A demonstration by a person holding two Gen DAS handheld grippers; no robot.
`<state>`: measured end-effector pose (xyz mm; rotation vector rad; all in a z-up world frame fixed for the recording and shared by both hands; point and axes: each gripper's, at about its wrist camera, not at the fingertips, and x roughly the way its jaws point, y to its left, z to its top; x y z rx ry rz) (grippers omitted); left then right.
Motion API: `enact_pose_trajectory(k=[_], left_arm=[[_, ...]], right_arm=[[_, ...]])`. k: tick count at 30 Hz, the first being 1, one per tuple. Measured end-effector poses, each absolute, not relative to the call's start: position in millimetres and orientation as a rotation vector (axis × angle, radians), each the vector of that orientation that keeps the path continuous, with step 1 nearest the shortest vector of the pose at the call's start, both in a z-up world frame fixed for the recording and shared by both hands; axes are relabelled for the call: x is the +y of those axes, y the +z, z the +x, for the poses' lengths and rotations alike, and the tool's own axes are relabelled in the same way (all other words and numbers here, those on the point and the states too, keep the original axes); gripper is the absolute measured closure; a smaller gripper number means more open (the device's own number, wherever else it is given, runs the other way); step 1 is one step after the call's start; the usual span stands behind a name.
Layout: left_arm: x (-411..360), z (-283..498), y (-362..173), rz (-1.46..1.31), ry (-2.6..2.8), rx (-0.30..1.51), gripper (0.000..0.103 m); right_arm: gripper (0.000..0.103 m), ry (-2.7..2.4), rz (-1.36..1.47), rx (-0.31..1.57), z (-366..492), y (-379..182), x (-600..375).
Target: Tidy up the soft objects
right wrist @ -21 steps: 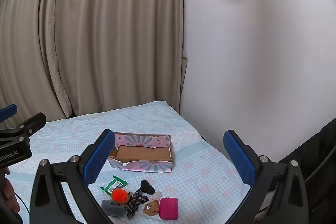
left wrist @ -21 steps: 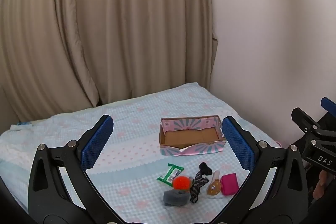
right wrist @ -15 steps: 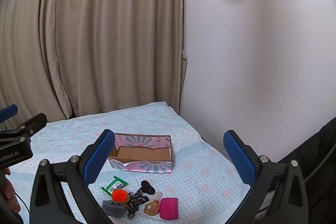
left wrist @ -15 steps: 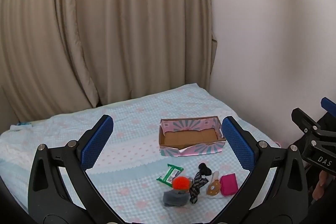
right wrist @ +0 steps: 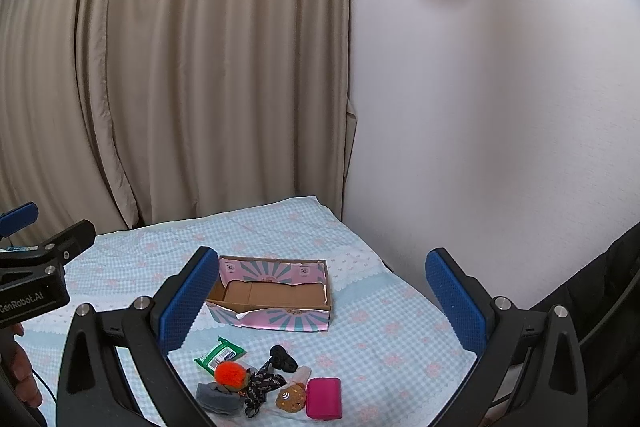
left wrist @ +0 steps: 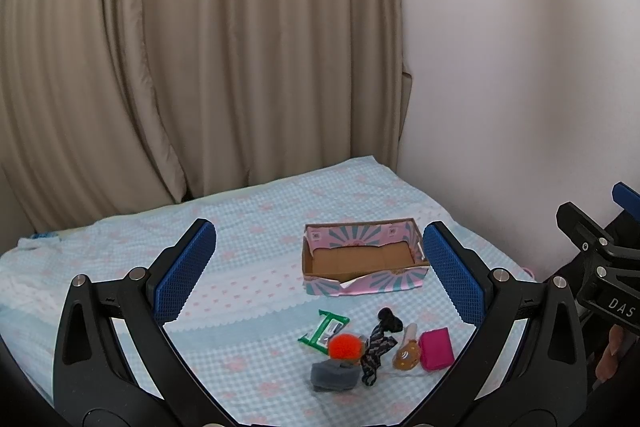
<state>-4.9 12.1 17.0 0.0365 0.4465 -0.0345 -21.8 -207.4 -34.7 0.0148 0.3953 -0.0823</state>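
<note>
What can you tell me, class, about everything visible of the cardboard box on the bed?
The cardboard box is a shallow, open-topped rectangular tray. Its outside walls carry a pink and teal sunburst print, and the far inside wall shows the same print with two small white labels; the floor is plain brown cardboard. Nothing lies inside it. The near wall's top edge looks torn and bent. It sits flat on the light blue checked bedspread, beyond the cluster of small soft items, apart from them. Neither gripper touches it.

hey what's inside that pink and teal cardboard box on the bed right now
The open pink and teal cardboard box shows only its bare brown floor; no soft item lies in it. In both views the near wall hides a strip of floor.
</note>
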Motion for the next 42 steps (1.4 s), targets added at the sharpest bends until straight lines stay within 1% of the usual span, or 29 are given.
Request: enact_pose_trajectory(k=[9, 13, 42], left_arm=[[13.3, -5.4, 17.5, 0.037, -0.035, 0.445, 0.0], [12.9, -5.0, 17.7, 0.038, -0.034, 0.444, 0.0], [12.6, 4.5, 8.9, 0.041, -0.05, 0.467, 0.0]], right_arm=[[0.0, -0.079, 0.032, 0.362, -22.4, -33.8, -205.7], [0.0, -0.084, 0.011, 0.39, -21.3, -34.8, -204.9], [0.0, -0.087, 0.037, 0.38, -19.4, -37.9, -204.8]])
